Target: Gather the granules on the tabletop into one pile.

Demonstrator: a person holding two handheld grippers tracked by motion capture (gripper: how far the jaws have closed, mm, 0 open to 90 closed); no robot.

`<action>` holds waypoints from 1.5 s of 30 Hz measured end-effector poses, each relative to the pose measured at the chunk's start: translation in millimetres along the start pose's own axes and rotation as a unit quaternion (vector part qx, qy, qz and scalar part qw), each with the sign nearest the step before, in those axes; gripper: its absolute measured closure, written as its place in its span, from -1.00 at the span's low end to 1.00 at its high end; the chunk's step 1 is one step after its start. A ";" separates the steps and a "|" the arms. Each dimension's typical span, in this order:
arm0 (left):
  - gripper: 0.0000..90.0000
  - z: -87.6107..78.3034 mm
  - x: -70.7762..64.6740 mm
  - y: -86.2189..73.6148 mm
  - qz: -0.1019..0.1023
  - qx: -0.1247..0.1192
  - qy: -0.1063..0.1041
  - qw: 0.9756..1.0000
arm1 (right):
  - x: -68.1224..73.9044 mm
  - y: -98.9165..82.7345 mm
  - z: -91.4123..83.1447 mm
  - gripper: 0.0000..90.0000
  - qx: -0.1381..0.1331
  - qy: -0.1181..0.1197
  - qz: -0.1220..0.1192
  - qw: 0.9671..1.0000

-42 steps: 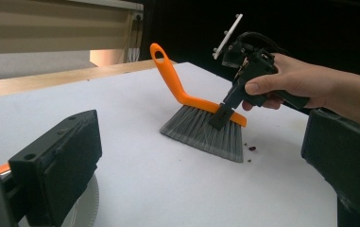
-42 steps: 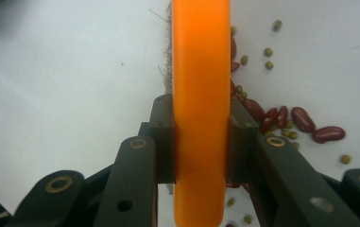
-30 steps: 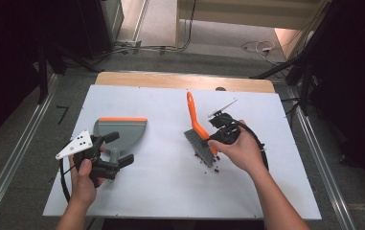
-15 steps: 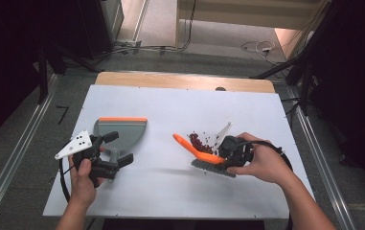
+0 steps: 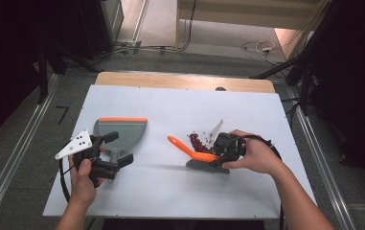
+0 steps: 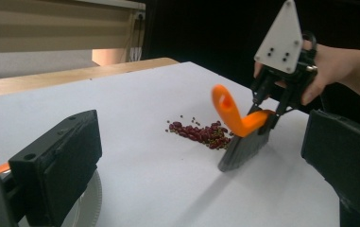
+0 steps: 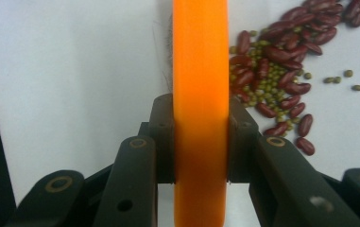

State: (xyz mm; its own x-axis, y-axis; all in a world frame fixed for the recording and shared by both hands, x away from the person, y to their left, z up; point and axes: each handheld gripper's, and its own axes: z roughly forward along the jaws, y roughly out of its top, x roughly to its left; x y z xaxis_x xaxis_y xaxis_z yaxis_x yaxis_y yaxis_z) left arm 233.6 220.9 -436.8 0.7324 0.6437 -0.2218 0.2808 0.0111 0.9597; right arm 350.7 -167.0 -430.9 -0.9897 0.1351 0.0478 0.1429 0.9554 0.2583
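Note:
A brush with an orange handle [image 5: 185,147] and grey bristles [image 5: 206,165] rests bristles-down on the white table, just on the near side of a small pile of red and green beans [image 5: 197,141]. My right gripper [image 5: 217,154] is shut on the brush handle; in the right gripper view both pads press the orange handle [image 7: 200,56], with beans [image 7: 277,75] to its right. At the left lies a grey dustpan with an orange rim [image 5: 120,127]. My left gripper [image 5: 119,149] stands open, its jaws astride the pan's handle. The left gripper view faces the brush [image 6: 236,120] and beans [image 6: 199,132].
The white tabletop [image 5: 170,196] has a bare wooden strip [image 5: 185,81] along its far edge. Metal rails run along the floor on both sides, and cables lie on the floor beyond the table. Bare table lies between the dustpan and the beans.
The right hand has swung the brush from upright down to the table, so its handle now points left beside the beans. The left hand and the dustpan have not moved.

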 end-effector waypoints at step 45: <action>-0.99 -0.1 2.0 -0.9 -0.002 0.001 0.001 1.000 | -45.6 23.4 -10.5 0.51 -0.024 -0.015 0.023 0.999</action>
State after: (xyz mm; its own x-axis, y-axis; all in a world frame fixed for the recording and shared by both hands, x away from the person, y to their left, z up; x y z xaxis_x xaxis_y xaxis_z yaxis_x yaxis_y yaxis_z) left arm 234.7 222.3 -438.2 0.7304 0.6446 -0.2258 0.2854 0.0123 0.9583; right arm 399.3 -153.6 -416.9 -0.9818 0.1870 0.0326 0.1881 0.9343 0.3027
